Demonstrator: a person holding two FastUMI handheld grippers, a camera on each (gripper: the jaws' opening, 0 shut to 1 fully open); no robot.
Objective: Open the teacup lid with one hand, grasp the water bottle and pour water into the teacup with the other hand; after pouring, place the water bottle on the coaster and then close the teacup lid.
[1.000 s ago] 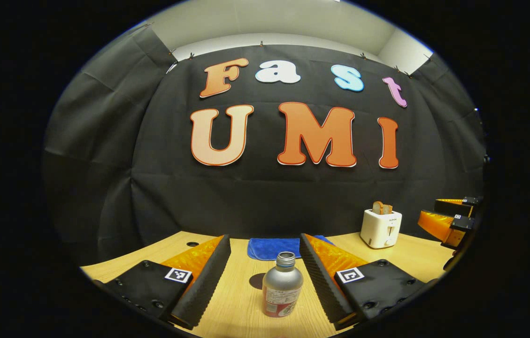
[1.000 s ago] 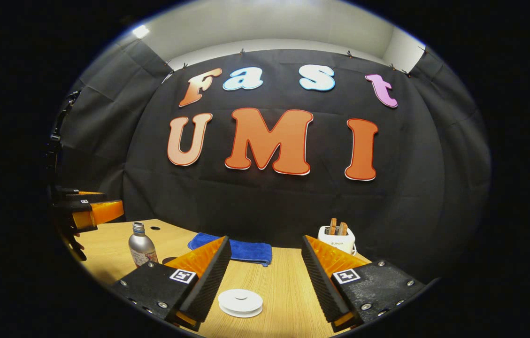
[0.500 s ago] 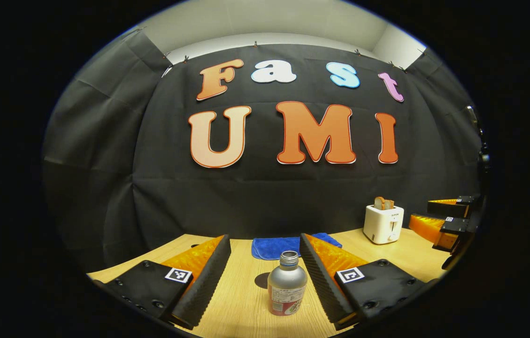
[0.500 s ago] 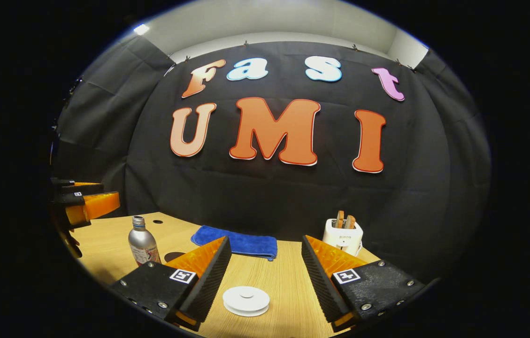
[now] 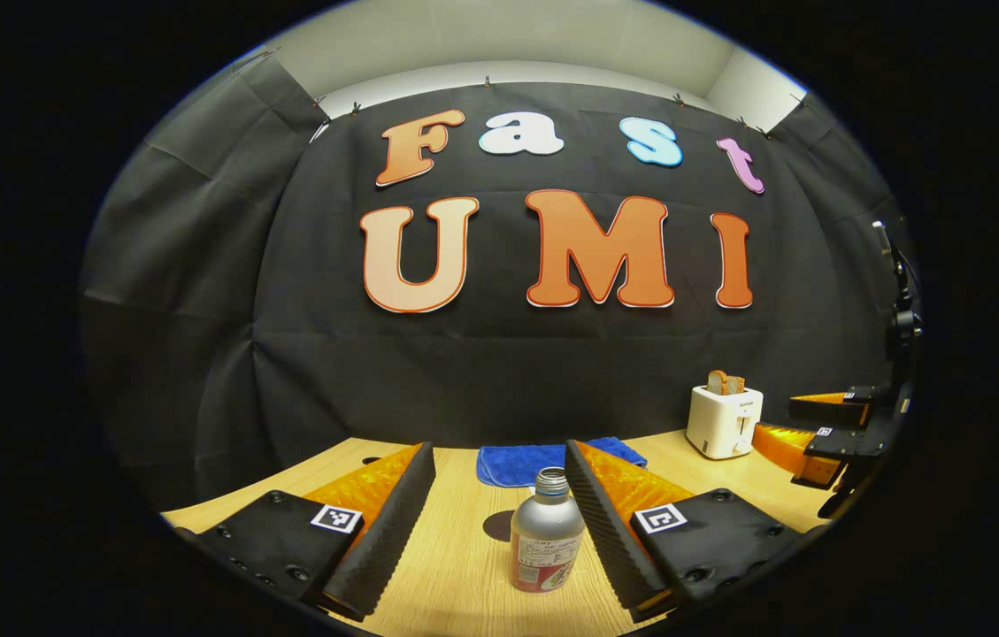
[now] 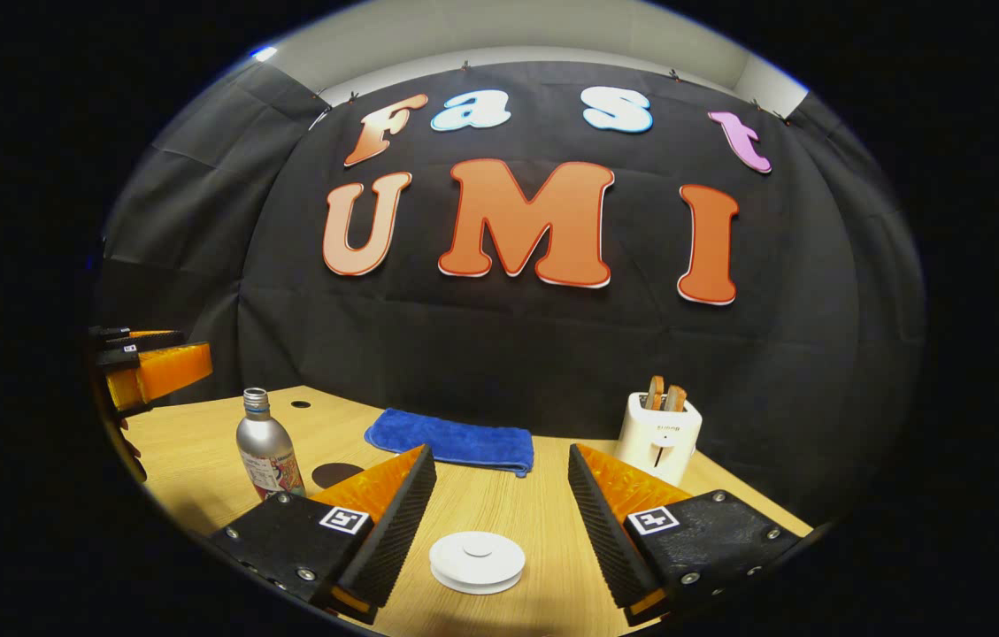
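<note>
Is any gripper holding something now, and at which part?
Nothing is held. The left gripper stands open around the water bottle; the right gripper stands open above the teacup lid.

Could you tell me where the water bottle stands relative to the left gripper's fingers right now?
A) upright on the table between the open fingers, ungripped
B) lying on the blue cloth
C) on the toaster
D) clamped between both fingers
A: the water bottle stands upright on the table inside the open left gripper, with a clear gap on one side.
</note>
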